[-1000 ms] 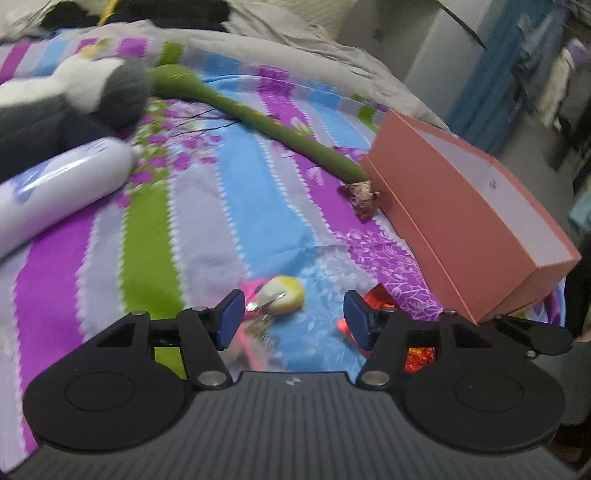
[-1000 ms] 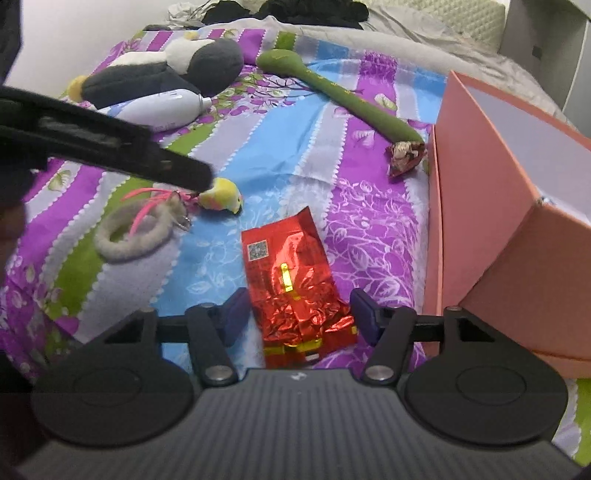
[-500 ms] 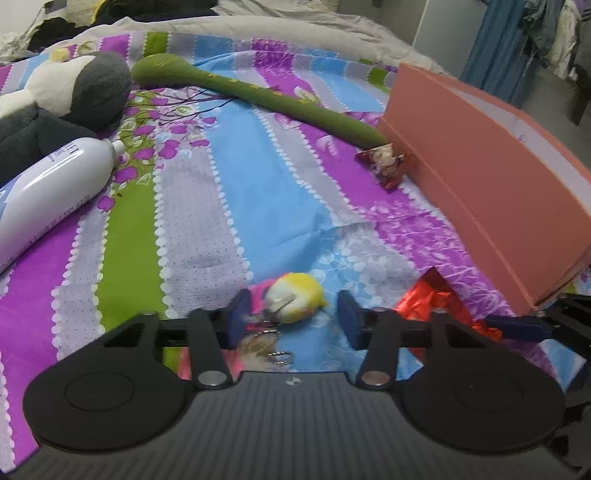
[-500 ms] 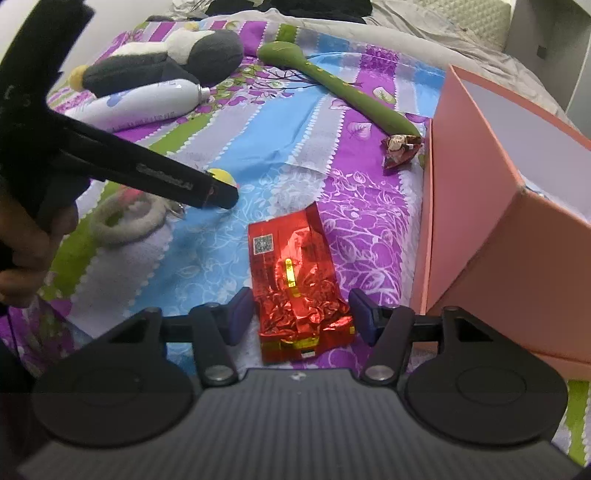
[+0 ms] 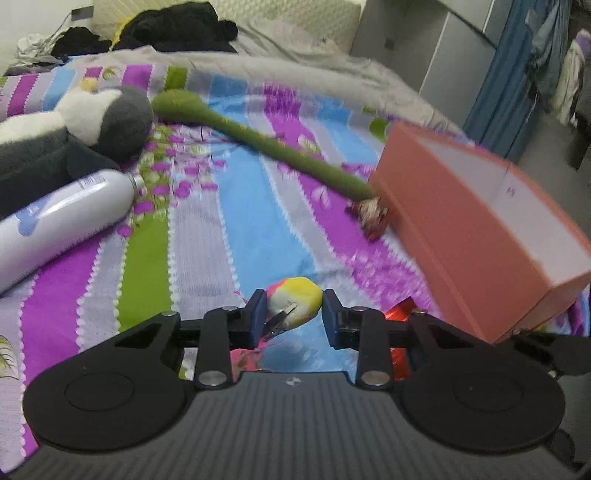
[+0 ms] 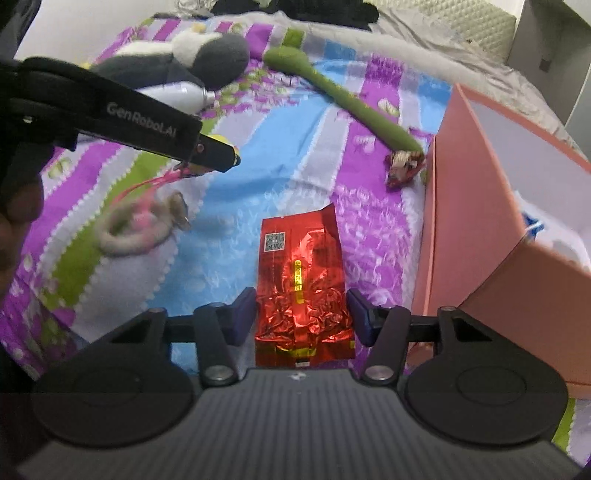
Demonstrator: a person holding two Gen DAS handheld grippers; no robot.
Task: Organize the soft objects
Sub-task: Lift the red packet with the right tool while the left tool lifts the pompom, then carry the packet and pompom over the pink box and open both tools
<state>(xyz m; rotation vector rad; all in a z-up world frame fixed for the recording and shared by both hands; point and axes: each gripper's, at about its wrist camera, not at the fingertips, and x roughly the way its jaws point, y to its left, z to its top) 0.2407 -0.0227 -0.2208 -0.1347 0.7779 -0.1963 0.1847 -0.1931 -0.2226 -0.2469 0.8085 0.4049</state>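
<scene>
Striped bedspread [image 5: 229, 229]. Pink box [image 5: 480, 236], right side. Left gripper [image 5: 293, 314] — jaws closing, pads against yellow plush ball [image 5: 295, 299] between them. Right gripper [image 6: 301, 314] — parted, straddling red foil packet [image 6: 301, 288] lying on bedspread, contact unclear.

A bed with a striped sheet [image 5: 258, 221] in purple, blue, green and grey. A white spray bottle [image 5: 62, 221] lies on its side near the left edge of the bed. A grey blanket [image 5: 314, 70] is bunched across the far end of the bed, with dark clothes [image 5: 177, 26] heaped at its far left corner. Beyond the right edge of the bed stand a grey cabinet [image 5: 424, 40] and a blue curtain [image 5: 506, 62], with clothes hanging [image 5: 569, 70] further right.
</scene>
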